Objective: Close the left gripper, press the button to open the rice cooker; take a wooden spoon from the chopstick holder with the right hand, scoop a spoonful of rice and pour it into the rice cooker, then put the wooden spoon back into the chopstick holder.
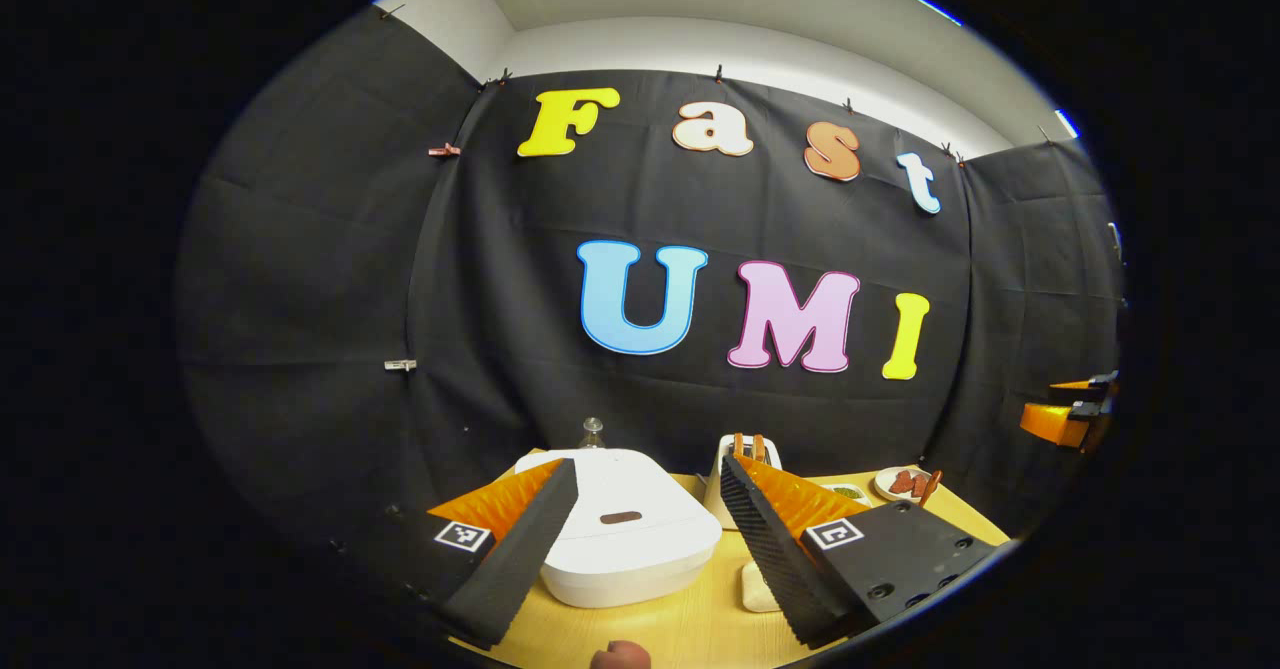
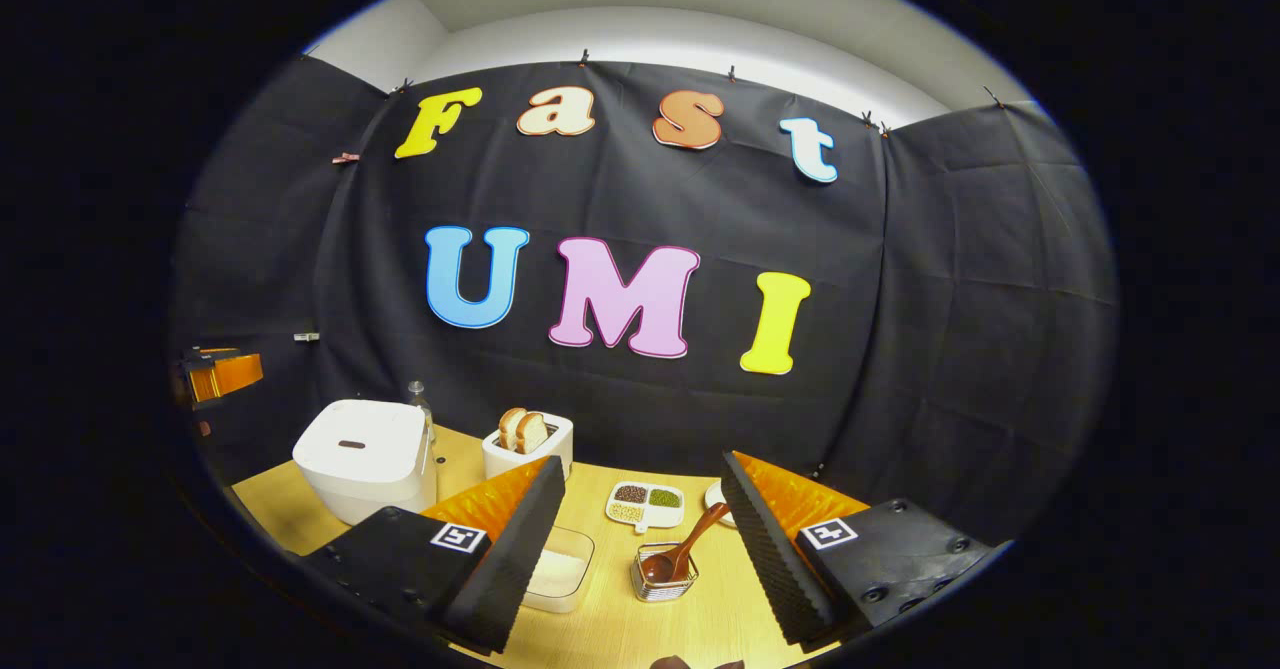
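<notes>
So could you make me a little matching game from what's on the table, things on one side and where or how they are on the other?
Things:
1. Rice cooker
2. Wooden spoon
3. Toaster
4. Divided dish

Descriptions:
A. holds two slices of bread
B. lid down, at the table's left end in the right gripper view
C. stands in the small metal holder
D. holds dark, green and pale grains in separate sections

Pairs: 1-B, 2-C, 3-A, 4-D
</notes>
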Tool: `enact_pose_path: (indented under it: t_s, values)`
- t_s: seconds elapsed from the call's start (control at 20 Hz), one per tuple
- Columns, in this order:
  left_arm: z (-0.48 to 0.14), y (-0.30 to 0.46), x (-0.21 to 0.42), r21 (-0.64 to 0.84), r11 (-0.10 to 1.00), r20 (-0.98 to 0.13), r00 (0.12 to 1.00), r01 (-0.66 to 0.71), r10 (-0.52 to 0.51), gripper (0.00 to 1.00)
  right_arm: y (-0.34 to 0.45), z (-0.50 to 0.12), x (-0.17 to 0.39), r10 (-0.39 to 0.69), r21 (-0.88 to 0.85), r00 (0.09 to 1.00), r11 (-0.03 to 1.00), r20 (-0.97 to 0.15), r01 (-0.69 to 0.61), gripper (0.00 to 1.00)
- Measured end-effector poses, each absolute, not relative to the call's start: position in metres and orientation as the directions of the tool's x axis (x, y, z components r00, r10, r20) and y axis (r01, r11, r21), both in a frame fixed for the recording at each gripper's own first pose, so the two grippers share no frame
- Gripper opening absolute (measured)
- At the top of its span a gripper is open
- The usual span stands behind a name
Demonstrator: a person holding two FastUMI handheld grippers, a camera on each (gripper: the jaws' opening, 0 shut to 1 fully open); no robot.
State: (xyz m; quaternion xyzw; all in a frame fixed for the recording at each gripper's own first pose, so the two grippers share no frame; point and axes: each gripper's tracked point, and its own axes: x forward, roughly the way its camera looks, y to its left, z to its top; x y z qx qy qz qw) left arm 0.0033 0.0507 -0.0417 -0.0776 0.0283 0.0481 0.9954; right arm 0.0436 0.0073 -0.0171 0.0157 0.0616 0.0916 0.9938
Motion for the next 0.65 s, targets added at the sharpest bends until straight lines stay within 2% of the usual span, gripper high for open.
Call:
enact_pose_path:
  t_s: [0.45,0.65]
  values:
    - [-0.022,0.047,-0.028,-0.109,0.993,0.025,0.998,-0.052,0.055,0.98,0.02,-0.003,0.026,0.197,-0.004,0.979,0.98,-0.059,-0.198,0.98]
    - [-0.023,0.036,-0.033,-0.094,0.995,0.023,0.999,-0.024,0.026,0.99,0.02,-0.005,0.019,0.188,-0.019,0.981,0.982,-0.058,-0.189,0.98]
